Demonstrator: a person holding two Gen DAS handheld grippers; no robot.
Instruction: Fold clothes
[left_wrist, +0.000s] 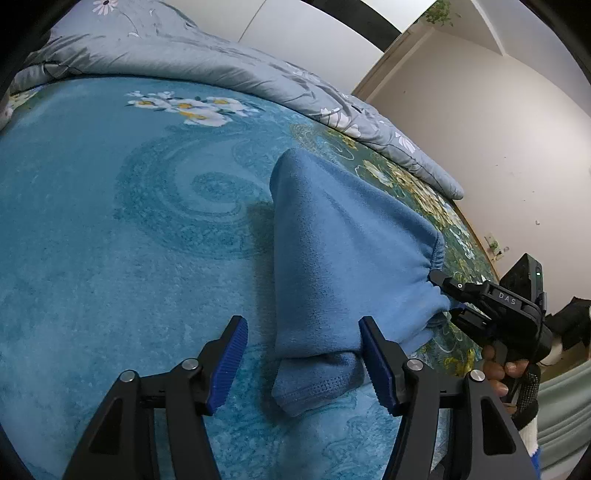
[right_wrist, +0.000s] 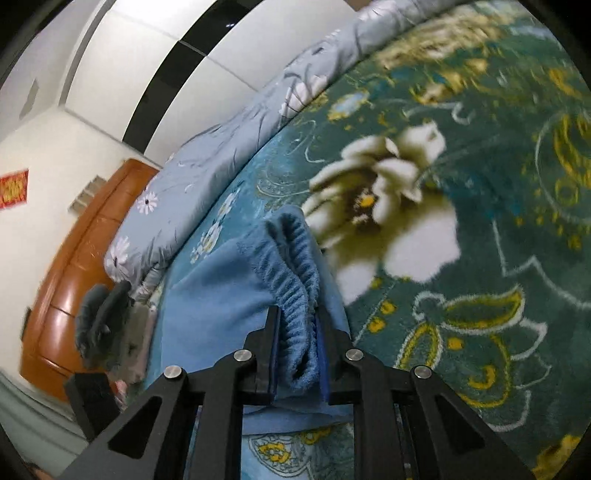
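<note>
A blue fleece garment (left_wrist: 332, 251) lies partly lifted over the teal floral blanket (left_wrist: 110, 221). My left gripper (left_wrist: 299, 354) is open, its blue pads on either side of the garment's lower folded end, not closed on it. My right gripper (left_wrist: 443, 295) is shut on the garment's elastic waistband (right_wrist: 295, 295) and holds it raised, so the cloth is stretched up toward it. In the right wrist view the gripper (right_wrist: 297, 317) pinches the gathered waistband between both pads, and the rest of the garment (right_wrist: 214, 302) hangs to the left.
A grey floral quilt (left_wrist: 221, 70) is bunched along the far edge of the bed; it also shows in the right wrist view (right_wrist: 207, 173). A dark grey garment (right_wrist: 99, 325) lies by the bed's edge near a wooden headboard (right_wrist: 74, 280). White walls lie beyond.
</note>
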